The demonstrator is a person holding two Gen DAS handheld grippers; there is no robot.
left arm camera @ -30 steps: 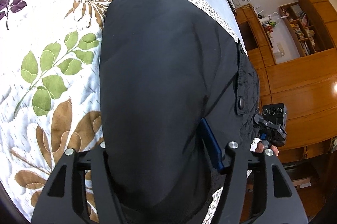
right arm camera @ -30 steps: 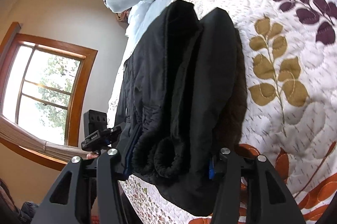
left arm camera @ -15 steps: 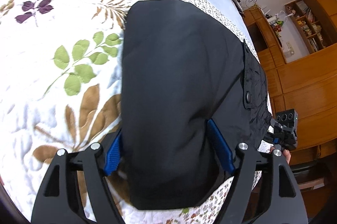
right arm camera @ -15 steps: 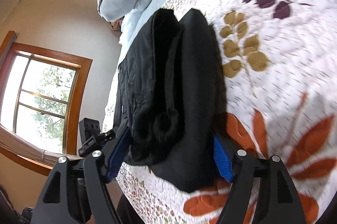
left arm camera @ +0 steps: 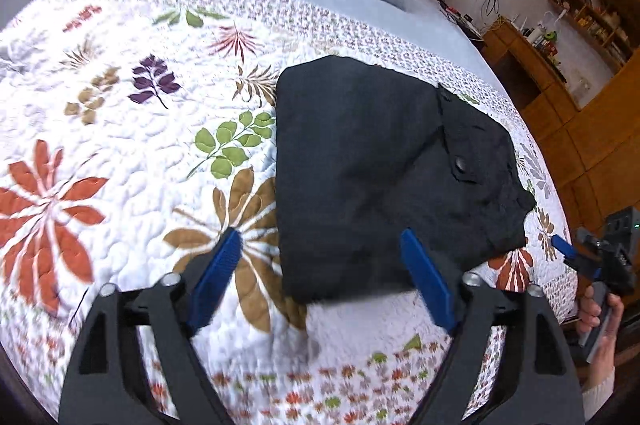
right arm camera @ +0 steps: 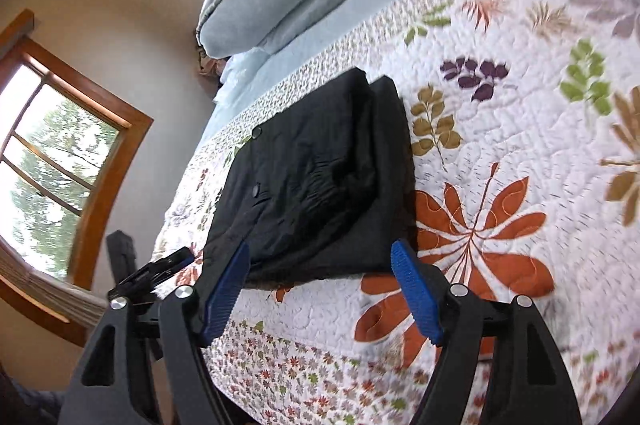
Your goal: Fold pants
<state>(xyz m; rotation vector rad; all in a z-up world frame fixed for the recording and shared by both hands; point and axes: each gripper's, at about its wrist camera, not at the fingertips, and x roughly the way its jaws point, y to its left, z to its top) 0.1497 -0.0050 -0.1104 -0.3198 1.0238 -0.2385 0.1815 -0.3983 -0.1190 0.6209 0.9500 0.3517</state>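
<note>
Black pants (left arm camera: 384,177) folded in a neat pile on the flowery bed quilt (left arm camera: 120,145), near its edge. Left tongs (left arm camera: 326,275) wide open — holding nothing. Right tongs (right arm camera: 320,289) wide open too, just short of the pile.

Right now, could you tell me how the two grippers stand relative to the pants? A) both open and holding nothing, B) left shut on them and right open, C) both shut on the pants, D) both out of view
A: the left gripper and the right gripper both show spread blue fingers with nothing between them, while the folded pants lie free on the quilt.
</note>
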